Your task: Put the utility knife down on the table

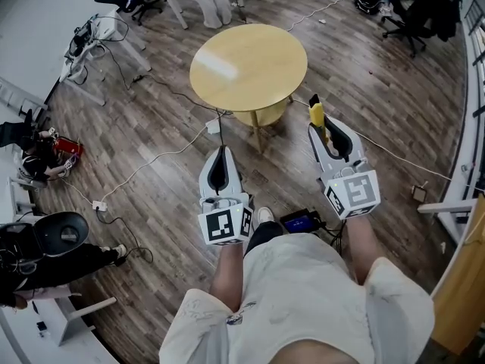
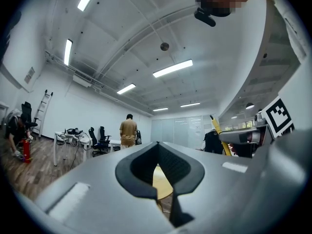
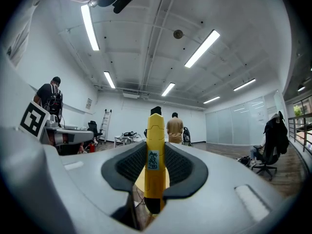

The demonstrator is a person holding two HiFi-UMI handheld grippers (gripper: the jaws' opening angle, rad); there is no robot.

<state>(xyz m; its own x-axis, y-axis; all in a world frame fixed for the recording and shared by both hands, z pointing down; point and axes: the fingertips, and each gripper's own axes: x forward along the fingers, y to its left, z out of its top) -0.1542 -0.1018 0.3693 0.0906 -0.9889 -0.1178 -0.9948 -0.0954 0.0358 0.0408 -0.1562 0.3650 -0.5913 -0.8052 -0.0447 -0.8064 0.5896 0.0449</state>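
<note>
Carry step: I'm holding utility knife (image 1: pixel 316 114) clamped in right hand-held gripper (image 1: pixel 323 126), tabletop (image 1: pixel 227 67) sitting at 11 o'clock. Left hand-held gripper (image 1: pixel 220 156) closed, empty. Next I'm reaching over, lowering, releasing.

"What was the floor (image 1: pixel 364 89) like?"
"Dark wood planks, with white cables (image 1: pixel 155 160) trailing across. White walls (image 3: pixel 126 116), strip lights (image 3: pixel 201 48) overhead."
"Any furniture?"
"A black office chair (image 1: pixel 415 17) far right, a ladder (image 3: pixel 105 123) against the back wall, glass partitions (image 3: pixel 234 126) beyond."
</note>
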